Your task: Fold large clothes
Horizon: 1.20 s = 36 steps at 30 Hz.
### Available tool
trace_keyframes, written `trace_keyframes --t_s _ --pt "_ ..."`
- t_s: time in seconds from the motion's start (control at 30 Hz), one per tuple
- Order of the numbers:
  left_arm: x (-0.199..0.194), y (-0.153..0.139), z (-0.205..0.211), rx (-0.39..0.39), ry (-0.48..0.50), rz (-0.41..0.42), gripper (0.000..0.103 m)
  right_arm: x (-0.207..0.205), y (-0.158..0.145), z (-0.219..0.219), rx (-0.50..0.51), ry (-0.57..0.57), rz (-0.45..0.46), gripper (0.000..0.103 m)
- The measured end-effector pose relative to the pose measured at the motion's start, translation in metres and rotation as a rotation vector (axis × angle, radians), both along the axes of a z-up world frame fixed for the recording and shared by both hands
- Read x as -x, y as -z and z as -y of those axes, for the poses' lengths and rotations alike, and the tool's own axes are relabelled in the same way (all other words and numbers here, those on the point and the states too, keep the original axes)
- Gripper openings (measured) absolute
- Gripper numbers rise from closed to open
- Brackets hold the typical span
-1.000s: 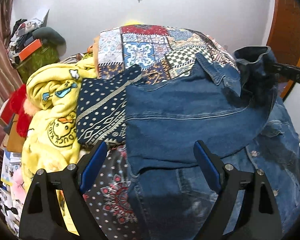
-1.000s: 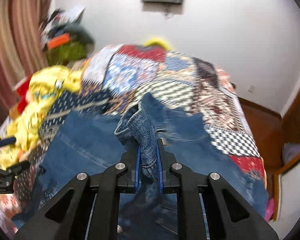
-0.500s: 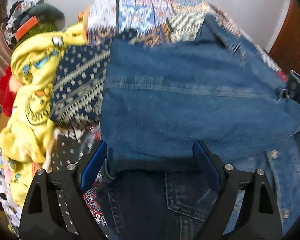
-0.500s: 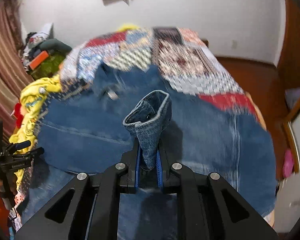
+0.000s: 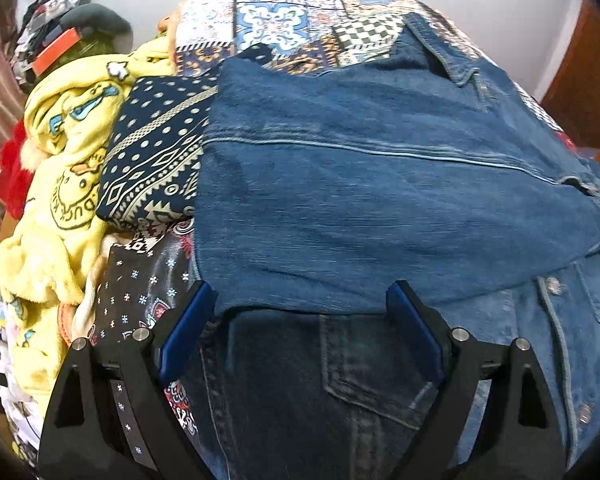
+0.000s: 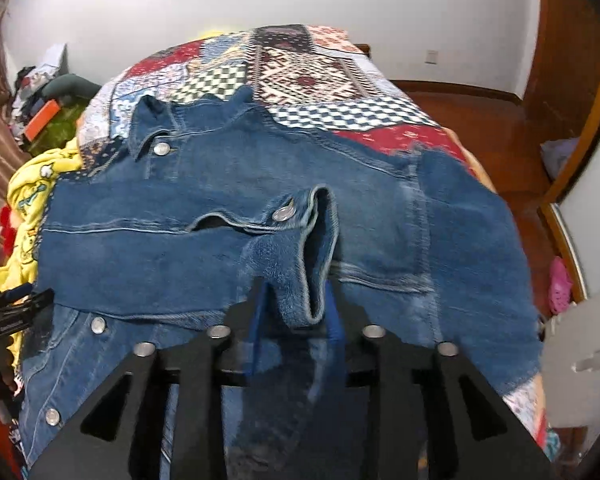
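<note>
A blue denim jacket lies on the patchwork bedspread, one sleeve folded across its body. My left gripper is open and empty, its fingers astride the near edge of the folded sleeve. In the right wrist view the jacket lies collar away from me. The sleeve cuff with its metal button rests between the fingers of my right gripper, whose jaws stand parted and loose around it. The left gripper shows at the left edge.
A yellow duck-print fleece and a navy patterned cloth are piled at the bed's left. A cluttered heap sits by the wall. Wooden floor and a wooden door frame lie to the right.
My right gripper carried the cuff across the jacket, lowered it onto the body and its jaws have parted. The sleeve now lies flat. My left gripper stayed open at the sleeve's near edge.
</note>
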State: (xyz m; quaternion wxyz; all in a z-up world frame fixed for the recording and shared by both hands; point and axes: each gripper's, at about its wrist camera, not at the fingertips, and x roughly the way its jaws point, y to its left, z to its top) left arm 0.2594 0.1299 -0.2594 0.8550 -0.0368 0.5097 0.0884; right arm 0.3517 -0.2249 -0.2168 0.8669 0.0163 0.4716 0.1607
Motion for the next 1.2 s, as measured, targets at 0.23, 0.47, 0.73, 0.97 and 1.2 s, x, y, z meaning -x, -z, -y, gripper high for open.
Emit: trace_keyframes --t_s 0.23,0.47,0.73,0.97,1.2 --pt "-0.007 -0.053 0.024 0.004 0.064 0.126 0.090 0.018 -0.035 0.054 -0.065 0.115 0.066 0.083" --pt "-0.018 -0.089 0.056 0.070 0.124 0.229 0.090 0.027 -0.029 0.117 -0.140 0.280 -0.002 0.084" --pt "-0.019 -0.079 0.089 0.099 0.176 0.204 0.090 0.028 0.046 0.166 -0.337 0.434 -0.231 0.084" --pt "-0.014 -0.076 0.086 0.063 0.150 0.197 0.090 0.008 0.068 0.177 -0.383 0.498 -0.236 0.087" --pt "-0.010 -0.072 0.080 0.053 0.140 0.178 0.090 -0.014 0.081 0.185 -0.409 0.561 -0.247 0.084"
